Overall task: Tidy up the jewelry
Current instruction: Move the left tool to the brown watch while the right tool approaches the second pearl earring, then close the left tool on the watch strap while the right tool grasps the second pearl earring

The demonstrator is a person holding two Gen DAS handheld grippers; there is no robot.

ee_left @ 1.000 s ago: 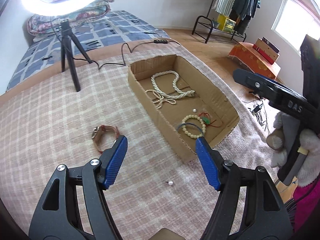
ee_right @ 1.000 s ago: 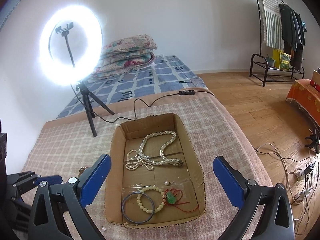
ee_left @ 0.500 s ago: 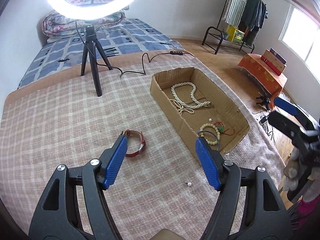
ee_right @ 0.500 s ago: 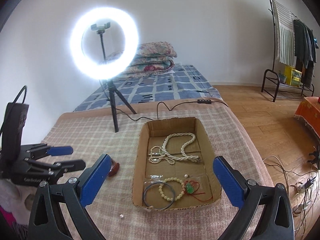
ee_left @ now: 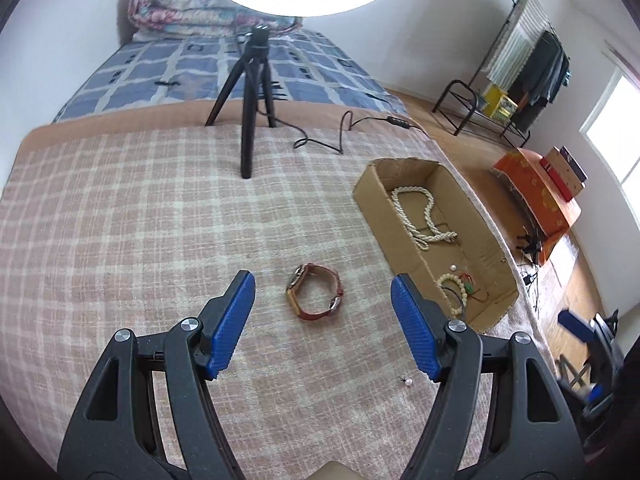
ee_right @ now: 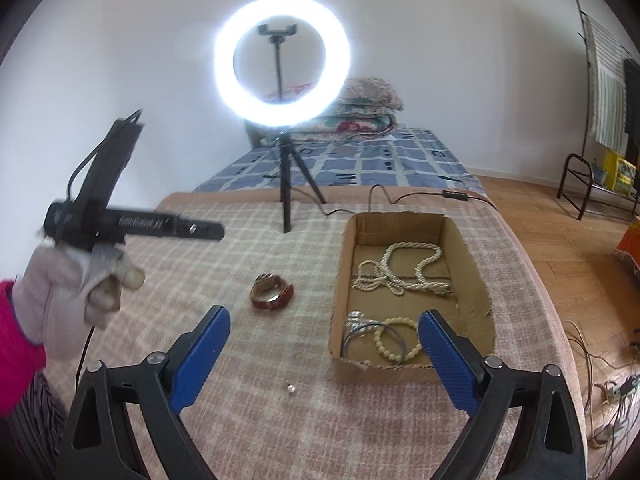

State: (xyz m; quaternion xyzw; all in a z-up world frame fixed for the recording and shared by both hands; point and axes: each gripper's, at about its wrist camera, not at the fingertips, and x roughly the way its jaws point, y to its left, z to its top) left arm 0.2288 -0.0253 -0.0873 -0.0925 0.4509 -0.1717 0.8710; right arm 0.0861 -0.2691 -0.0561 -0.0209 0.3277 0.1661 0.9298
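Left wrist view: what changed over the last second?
The left gripper swung left, so the watch now sits centred between its open fingers; nothing was grasped. The right gripper shifted too, also open and empty. Watch, loose pearl and cardboard box contents stayed put.

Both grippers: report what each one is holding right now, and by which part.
Nothing is held. The left gripper is open above the blanket, with the watch lying between its spread fingers, untouched. The right gripper is open and empty near the cardboard box.

Red watch (ee_left: 315, 293) between wide-spread left tool (ee_left: 323, 293) fingers
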